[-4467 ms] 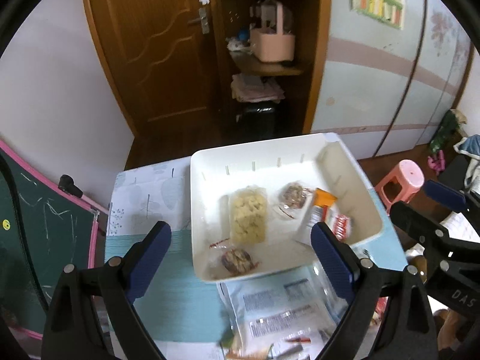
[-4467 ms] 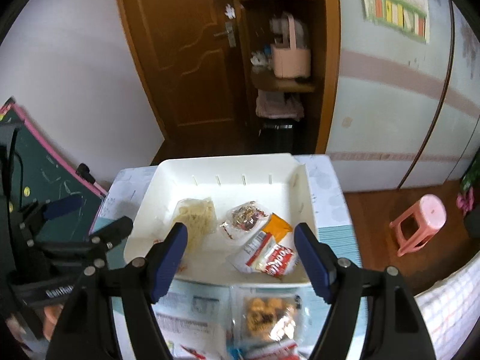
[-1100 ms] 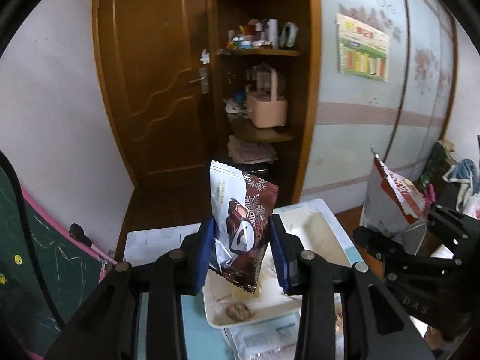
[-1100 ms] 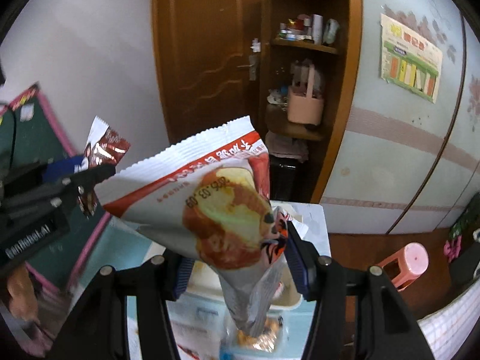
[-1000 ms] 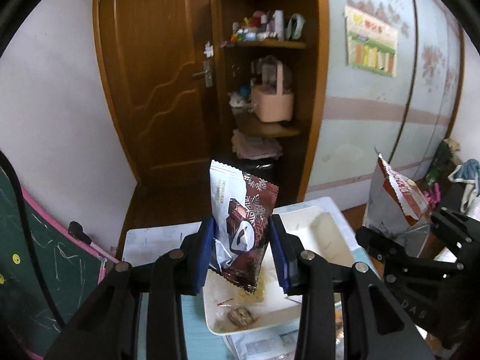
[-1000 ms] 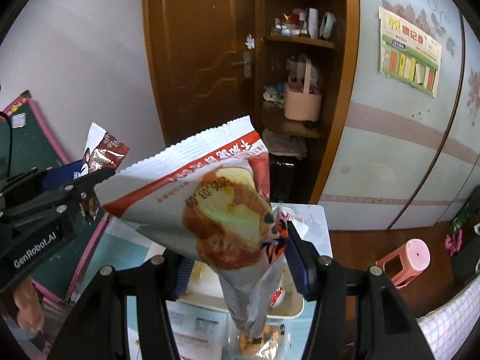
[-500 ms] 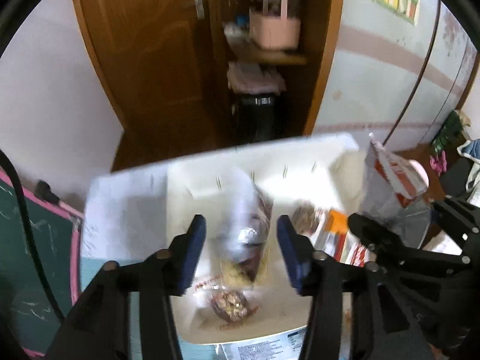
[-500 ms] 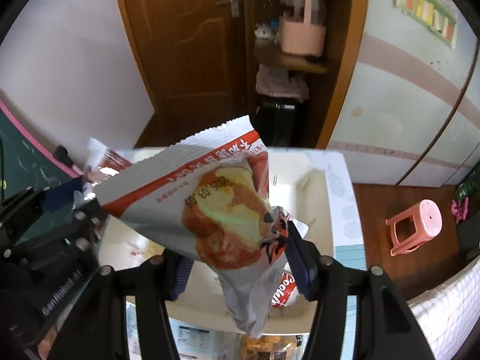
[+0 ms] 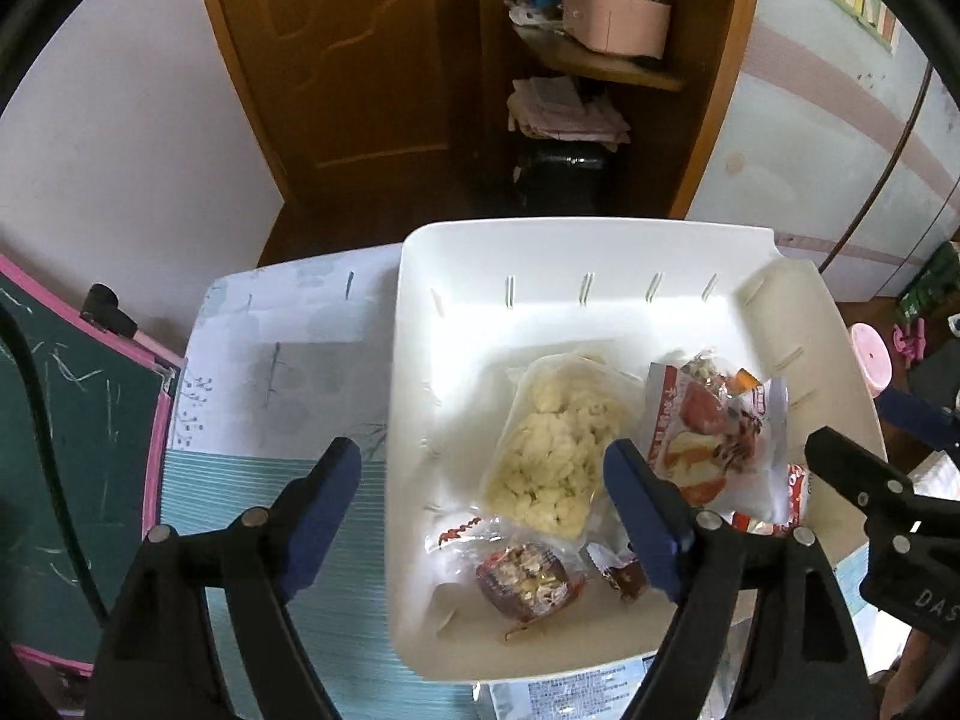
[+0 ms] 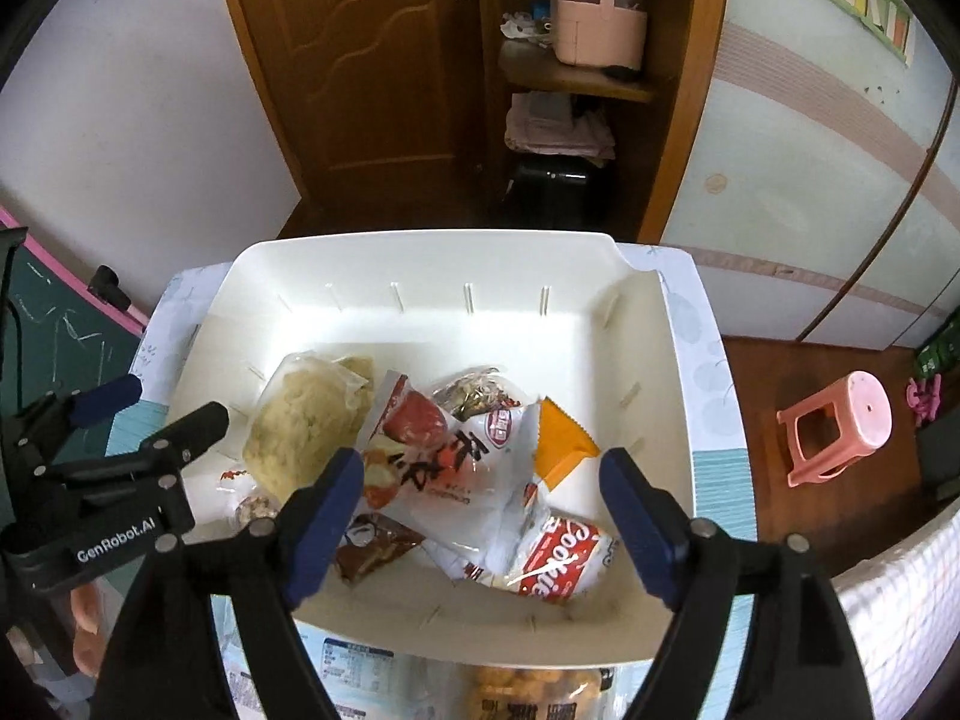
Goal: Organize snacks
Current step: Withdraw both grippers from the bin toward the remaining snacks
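The white bin (image 9: 540,229) (image 10: 420,240) sits on the table below both grippers. My left gripper (image 9: 480,468) hovers over its left half with jaws opening and nothing between them. The brown chocolate packet (image 9: 624,576) (image 10: 372,546) lies loose on the bin floor near the front. My right gripper (image 10: 480,474) is also opening and holds nothing. The white-and-red snack bag (image 10: 444,480) (image 9: 714,450) rests in the bin under it, on top of other packets. Each gripper shows at the edge of the other's view.
In the bin lie a pale yellow snack bag (image 9: 558,450), a nut packet (image 9: 525,579), an orange packet (image 10: 561,438) and a red cookie packet (image 10: 558,558). More packets (image 10: 528,684) lie in front of it. A chalkboard (image 9: 60,420) stands left, a pink stool (image 10: 840,426) right.
Both grippers came down over the bin and opened. The left one let go of the brown packet and the right one let go of the white-and-red bag; both now lie in the bin.
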Demonstrator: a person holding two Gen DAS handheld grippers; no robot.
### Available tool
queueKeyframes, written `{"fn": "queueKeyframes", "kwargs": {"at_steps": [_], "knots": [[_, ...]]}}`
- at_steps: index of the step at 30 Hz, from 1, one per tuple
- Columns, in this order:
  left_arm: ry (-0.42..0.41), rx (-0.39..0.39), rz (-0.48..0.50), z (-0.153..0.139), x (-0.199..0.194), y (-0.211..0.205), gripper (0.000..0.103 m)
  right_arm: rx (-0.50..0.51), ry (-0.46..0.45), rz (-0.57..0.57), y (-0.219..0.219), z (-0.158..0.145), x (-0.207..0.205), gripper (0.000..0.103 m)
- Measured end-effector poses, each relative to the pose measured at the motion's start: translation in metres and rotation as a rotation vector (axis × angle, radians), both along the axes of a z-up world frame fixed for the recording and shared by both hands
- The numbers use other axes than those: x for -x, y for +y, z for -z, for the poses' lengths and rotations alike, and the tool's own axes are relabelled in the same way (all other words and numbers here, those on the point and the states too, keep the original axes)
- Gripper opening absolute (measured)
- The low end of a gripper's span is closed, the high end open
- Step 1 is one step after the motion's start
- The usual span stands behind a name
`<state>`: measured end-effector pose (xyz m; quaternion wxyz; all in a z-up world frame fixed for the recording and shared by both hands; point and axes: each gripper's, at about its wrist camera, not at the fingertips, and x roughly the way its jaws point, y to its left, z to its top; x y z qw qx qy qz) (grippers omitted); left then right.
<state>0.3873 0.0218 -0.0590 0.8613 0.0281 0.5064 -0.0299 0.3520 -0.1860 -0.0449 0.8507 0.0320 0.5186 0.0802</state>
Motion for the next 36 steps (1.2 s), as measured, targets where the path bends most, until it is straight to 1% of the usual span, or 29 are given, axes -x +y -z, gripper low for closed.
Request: {"fn": "queueKeyframes", "kwargs": {"at_steps": [6,10,14,20,22,26,28,30,32,36], "knots": [[-0.042,-0.008,0.016,-0.028,0.026,0.002,0.082,-0.019,-0.011,-0.005,0.001,-0.015,0.017,0.081],[-0.086,-0.004,0.028,-0.055,0.050,0.004,0.082,-0.022,-0.039,-0.011,0.002,-0.038,0.039,0.081],[-0.147,0.007,0.046,-0.091,0.082,0.007,0.082,-0.021,-0.100,-0.015,0.002,-0.071,0.067,0.081],[-0.237,-0.003,0.076,-0.141,0.134,0.012,0.083,0.010,-0.194,-0.043,0.005,-0.125,0.115,0.081],[-0.247,0.006,0.096,-0.153,0.149,0.014,0.087,0.027,-0.224,-0.047,0.006,-0.139,0.130,0.081],[-0.294,0.018,0.123,-0.181,0.182,0.017,0.087,0.063,-0.310,-0.056,0.004,-0.173,0.166,0.081],[-0.319,0.020,0.131,-0.191,0.198,0.019,0.090,0.081,-0.339,-0.055,0.001,-0.184,0.181,0.081],[-0.347,0.018,0.137,-0.200,0.212,0.021,0.093,0.091,-0.357,-0.064,-0.002,-0.191,0.194,0.081],[-0.379,0.007,0.141,-0.206,0.227,0.023,0.094,0.106,-0.368,-0.075,-0.004,-0.193,0.206,0.081],[-0.421,-0.010,0.157,-0.206,0.248,0.026,0.095,0.134,-0.364,-0.095,-0.005,-0.185,0.219,0.081]]}}
